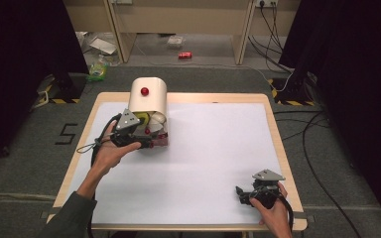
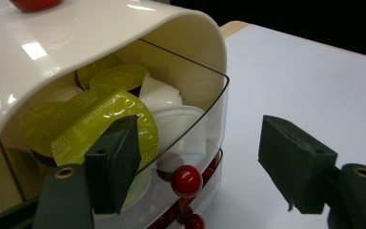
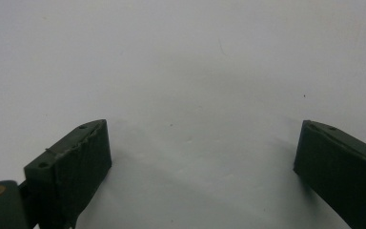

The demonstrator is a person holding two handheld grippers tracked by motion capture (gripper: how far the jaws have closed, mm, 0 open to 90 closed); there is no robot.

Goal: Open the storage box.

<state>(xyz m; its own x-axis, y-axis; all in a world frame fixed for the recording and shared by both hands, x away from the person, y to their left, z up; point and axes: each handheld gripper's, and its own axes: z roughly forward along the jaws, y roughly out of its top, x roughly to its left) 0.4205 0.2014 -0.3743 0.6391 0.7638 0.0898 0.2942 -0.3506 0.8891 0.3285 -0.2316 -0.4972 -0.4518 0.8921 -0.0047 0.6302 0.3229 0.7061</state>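
Left gripper [image 2: 195, 162] spread around the capsule dispenser's red knob [image 2: 186, 181] (green capsules [image 2: 106, 125] inside); right gripper [image 3: 202, 164] spread.

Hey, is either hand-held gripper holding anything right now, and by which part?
Nothing is held. The left hand-held gripper stands open at the capsule dispenser's red knob; the right hand-held gripper is open above the table.

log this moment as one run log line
left gripper: open, at capsule holder drawer knob | right gripper: open, over table
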